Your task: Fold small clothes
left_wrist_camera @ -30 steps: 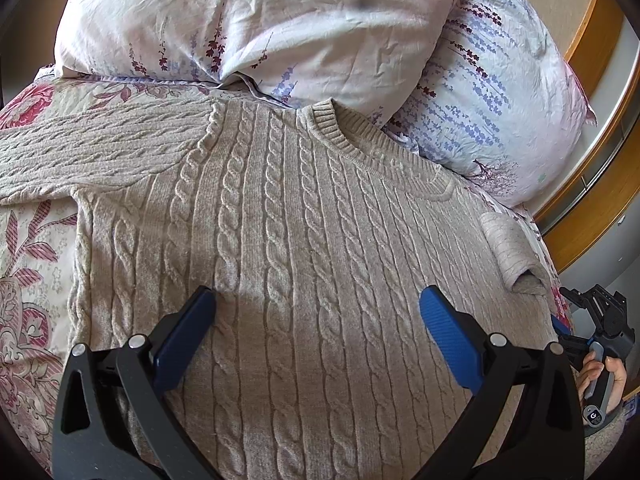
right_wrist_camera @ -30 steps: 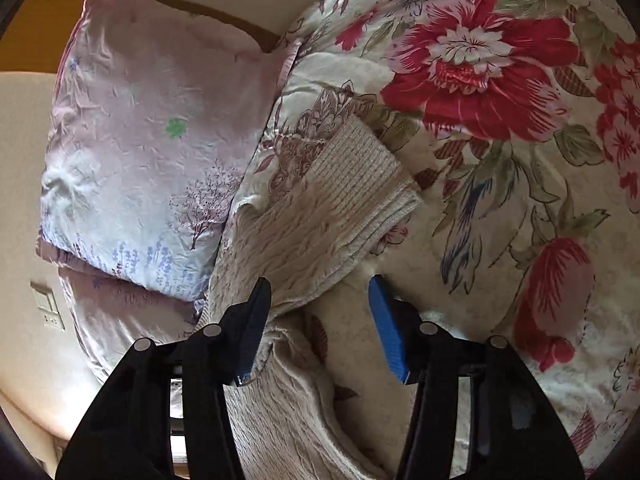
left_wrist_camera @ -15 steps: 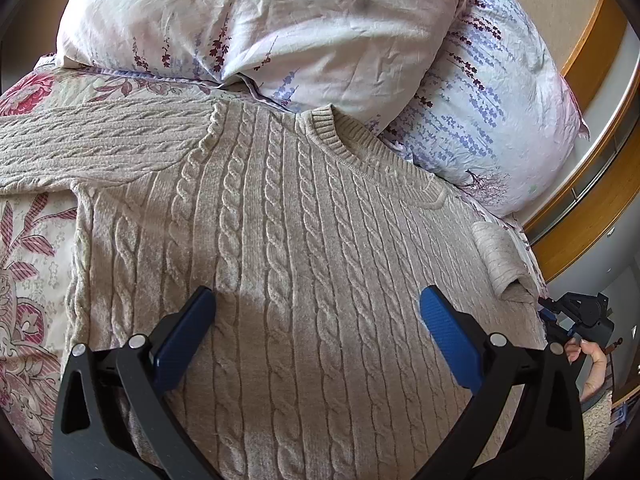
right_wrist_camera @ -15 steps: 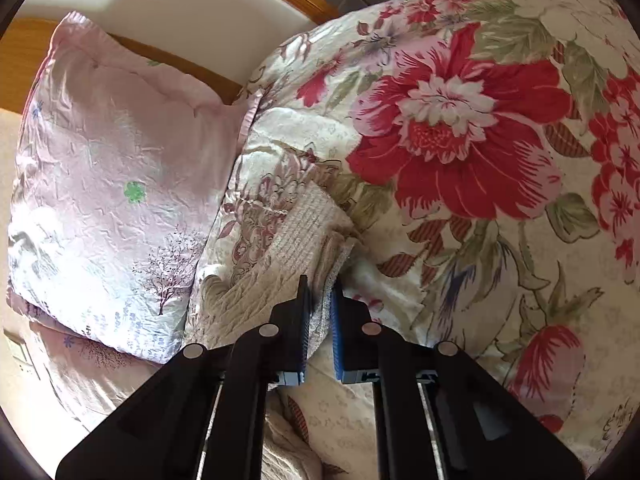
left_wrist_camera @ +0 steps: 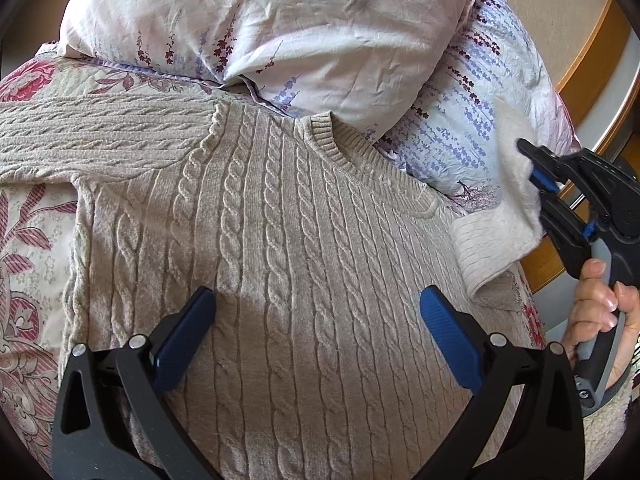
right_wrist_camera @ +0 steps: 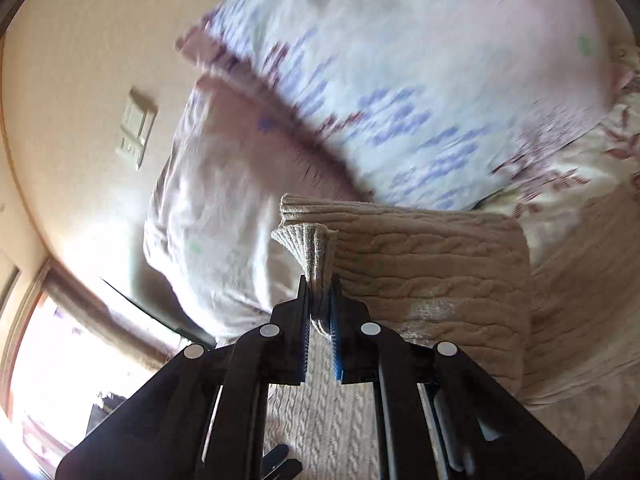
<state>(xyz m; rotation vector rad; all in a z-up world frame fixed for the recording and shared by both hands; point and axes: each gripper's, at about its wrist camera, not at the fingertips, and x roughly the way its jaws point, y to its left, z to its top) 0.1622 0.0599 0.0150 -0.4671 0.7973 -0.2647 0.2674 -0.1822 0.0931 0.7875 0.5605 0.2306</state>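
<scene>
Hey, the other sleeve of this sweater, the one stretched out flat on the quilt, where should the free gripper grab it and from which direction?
Probably near its outer end, though the cuff is out of frame. The sleeve lies flat and straight on the quilt, running away from the sweater body. The left hand-held gripper is open over the chest; come down from above and pinch across the sleeve's narrow width, as the right hand-held gripper holds its sleeve.

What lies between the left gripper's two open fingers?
In the left wrist view, only the cable-knit sweater lies between the left gripper's fingers, flat and ungrasped.
</scene>
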